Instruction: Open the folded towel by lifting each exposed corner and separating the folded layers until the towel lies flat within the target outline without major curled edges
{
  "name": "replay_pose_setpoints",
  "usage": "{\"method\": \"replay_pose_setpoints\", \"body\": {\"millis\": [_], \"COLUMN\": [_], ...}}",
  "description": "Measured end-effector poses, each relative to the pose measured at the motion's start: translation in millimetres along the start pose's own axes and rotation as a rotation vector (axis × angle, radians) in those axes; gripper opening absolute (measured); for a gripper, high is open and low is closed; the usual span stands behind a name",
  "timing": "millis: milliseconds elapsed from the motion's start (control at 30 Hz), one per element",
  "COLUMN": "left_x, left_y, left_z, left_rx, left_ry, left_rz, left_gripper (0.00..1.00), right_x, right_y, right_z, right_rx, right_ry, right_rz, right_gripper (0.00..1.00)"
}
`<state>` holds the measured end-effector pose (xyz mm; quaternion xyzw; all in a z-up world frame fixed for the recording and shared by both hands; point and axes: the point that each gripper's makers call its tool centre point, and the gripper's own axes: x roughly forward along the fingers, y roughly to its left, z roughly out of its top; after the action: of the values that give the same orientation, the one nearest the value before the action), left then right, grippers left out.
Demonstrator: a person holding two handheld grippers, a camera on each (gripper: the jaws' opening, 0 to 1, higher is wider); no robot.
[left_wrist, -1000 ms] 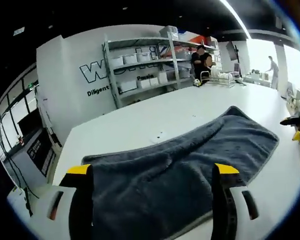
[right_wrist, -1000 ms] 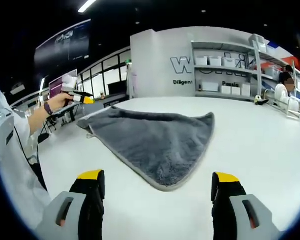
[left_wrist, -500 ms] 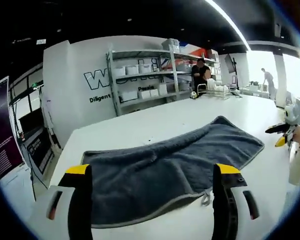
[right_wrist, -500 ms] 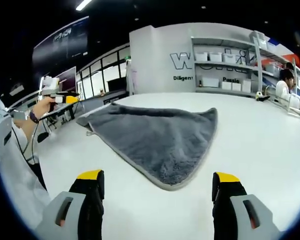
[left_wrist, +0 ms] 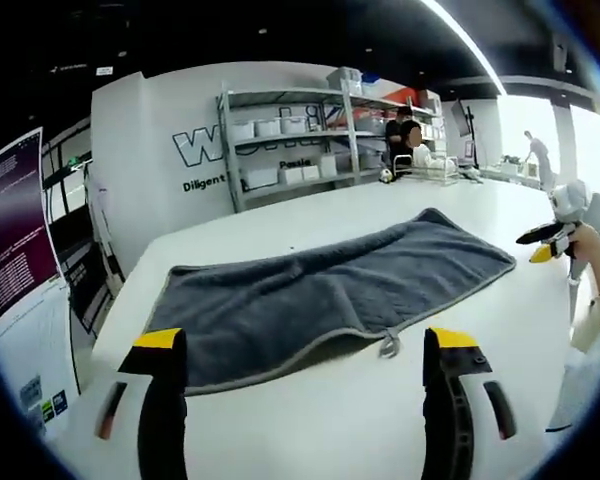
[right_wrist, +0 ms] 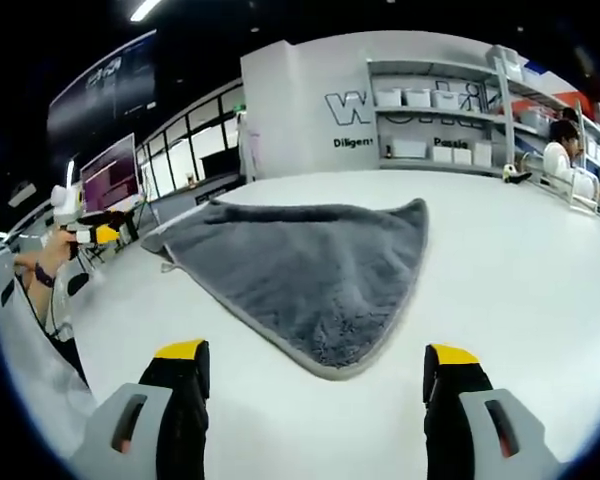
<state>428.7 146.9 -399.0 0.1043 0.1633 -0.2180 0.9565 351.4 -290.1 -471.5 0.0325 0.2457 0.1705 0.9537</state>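
A dark grey towel [left_wrist: 320, 290] with a lighter hem lies spread on the white table [left_wrist: 310, 410], a small loop tag at its near edge. My left gripper [left_wrist: 305, 345] is open, its yellow-tipped jaws held above bare table just short of the towel's near hem. In the right gripper view the same towel [right_wrist: 300, 265] shows with one rounded corner pointing toward me. There my right gripper [right_wrist: 315, 355] is open too, hanging back from that corner. The right gripper [left_wrist: 545, 240] appears at the right of the left gripper view; the left gripper [right_wrist: 85, 235] appears at the left of the right gripper view.
Metal shelves [left_wrist: 310, 125] with white bins stand against the far wall. A person [left_wrist: 405, 135] stands by a dish rack beyond the table; another is far off on the right. A monitor [left_wrist: 15, 235] stands at the left.
Both grippers have drawn back from the towel, the left one most: its jaws were over the cloth and now hang over bare table. The towel lies where it was.
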Motion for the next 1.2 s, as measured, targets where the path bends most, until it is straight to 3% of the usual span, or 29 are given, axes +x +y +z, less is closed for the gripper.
{"method": "replay_pose_setpoints", "body": {"millis": [467, 933, 1200], "left_x": [-14.6, -14.4, -15.5], "left_y": [-2.8, -2.3, -2.4], "left_z": [-10.2, -1.6, -3.6], "left_rx": [-0.017, -0.047, -0.037], "left_ry": [-0.011, -0.058, -0.053], "left_rz": [0.025, 0.016, 0.027], "left_gripper": [0.95, 0.93, 0.92], "right_x": [12.7, 18.5, 22.5], "right_y": [1.0, 9.0, 10.9], "right_z": [-14.0, -16.4, -15.8], "right_rx": [0.054, 0.047, 0.036], "right_ry": [0.050, 0.052, 0.053], "right_rz": [-0.005, 0.012, 0.014], "right_gripper": [0.87, 0.83, 0.77]}}
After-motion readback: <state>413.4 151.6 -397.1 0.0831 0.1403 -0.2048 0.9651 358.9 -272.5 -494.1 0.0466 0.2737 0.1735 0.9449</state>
